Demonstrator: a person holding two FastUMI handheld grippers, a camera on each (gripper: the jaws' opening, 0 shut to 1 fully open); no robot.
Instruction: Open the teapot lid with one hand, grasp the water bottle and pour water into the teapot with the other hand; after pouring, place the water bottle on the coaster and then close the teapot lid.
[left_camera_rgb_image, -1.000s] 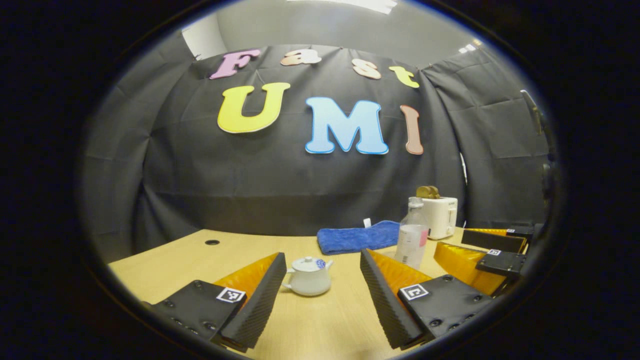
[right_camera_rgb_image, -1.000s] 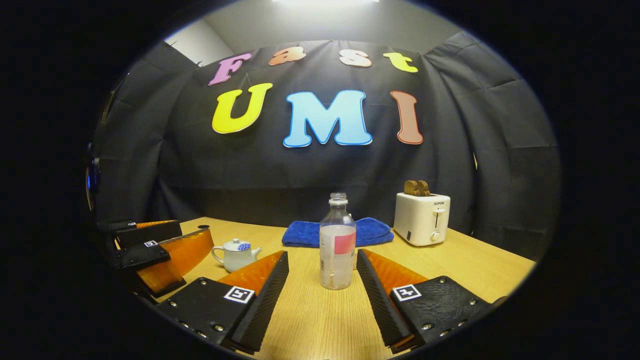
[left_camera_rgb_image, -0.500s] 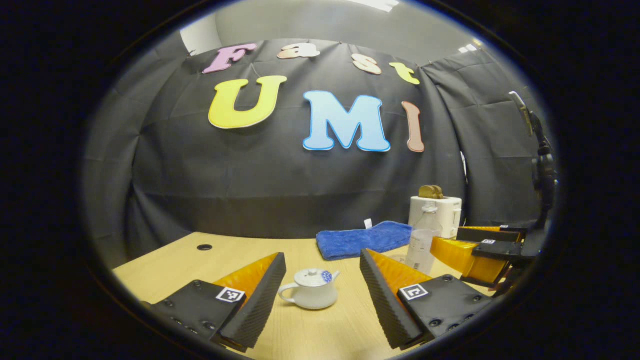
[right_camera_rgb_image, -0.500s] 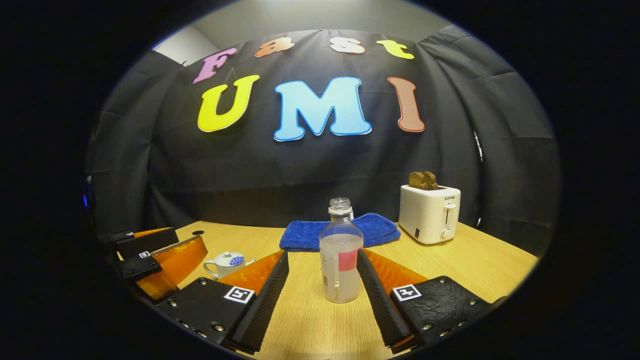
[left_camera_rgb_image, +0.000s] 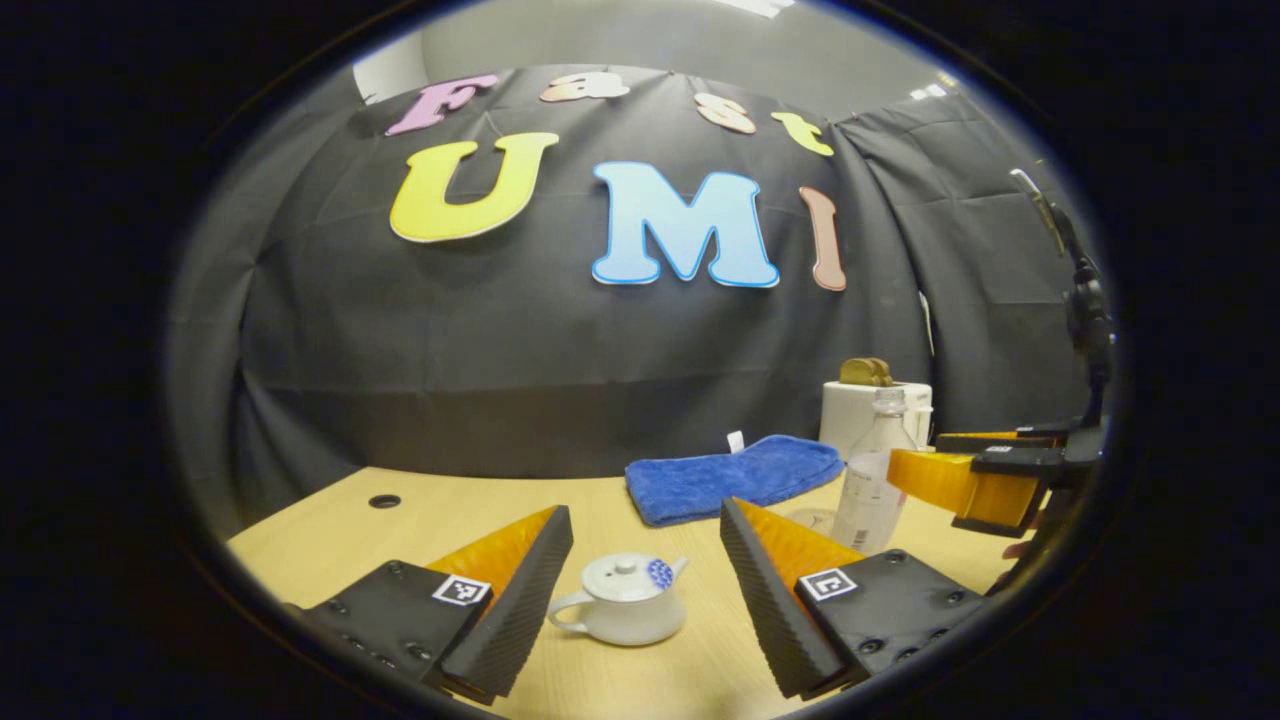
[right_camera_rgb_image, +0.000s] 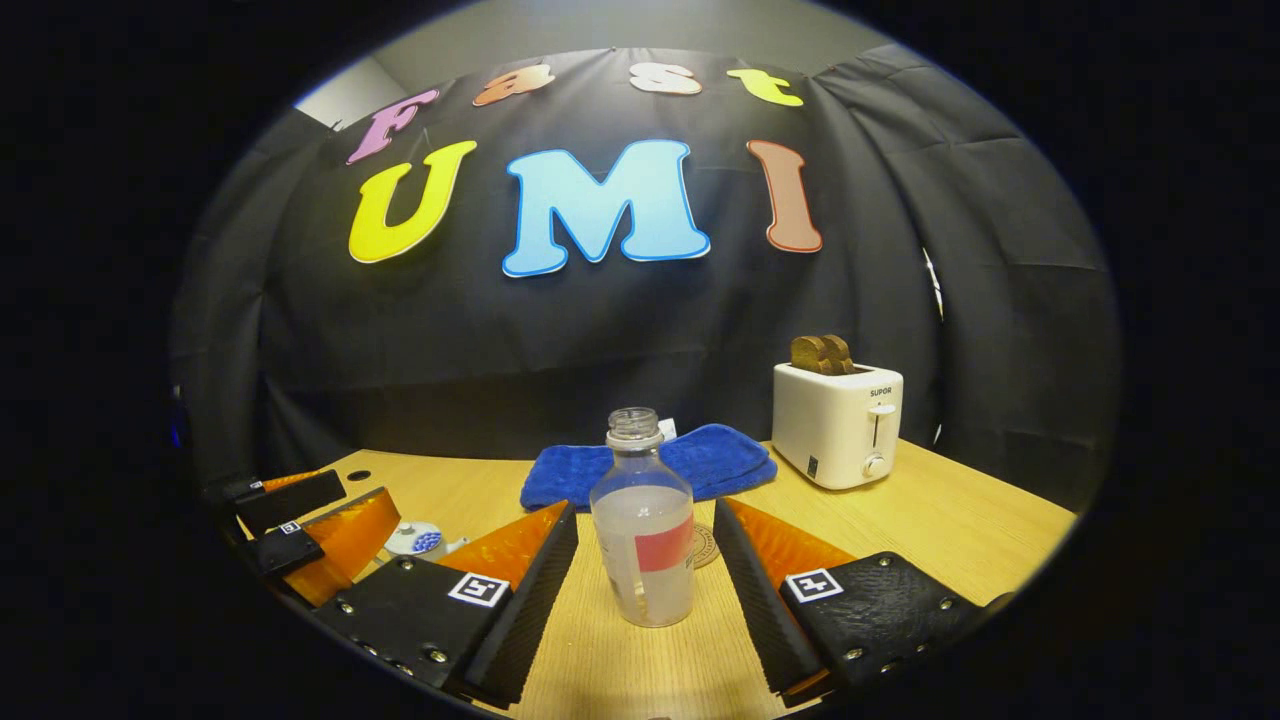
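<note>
The right tongs (right_camera_rgb_image: 645, 590) stand spread on either side of the uncapped water bottle (right_camera_rgb_image: 645, 540) — not touching it — on the worktop (right_camera_rgb_image: 930, 520), with the coaster (right_camera_rgb_image: 705, 546) just behind, the teapot (right_camera_rgb_image: 418, 540) left, beside the left tongs (right_camera_rgb_image: 300, 525).

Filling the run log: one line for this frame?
phase: approach | left claw: open, white ceramic teapot between fingers, lid on | right claw: open, clear plastic water bottle between fingers

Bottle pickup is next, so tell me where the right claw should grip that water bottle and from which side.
Grip the water bottle on its straight body at the label band, coming in level from the near side. It stands upright and uncapped, so keep it vertical. The right claw is already open with the bottle between its fingers; the neck is narrow and the shoulder slopes.
</note>
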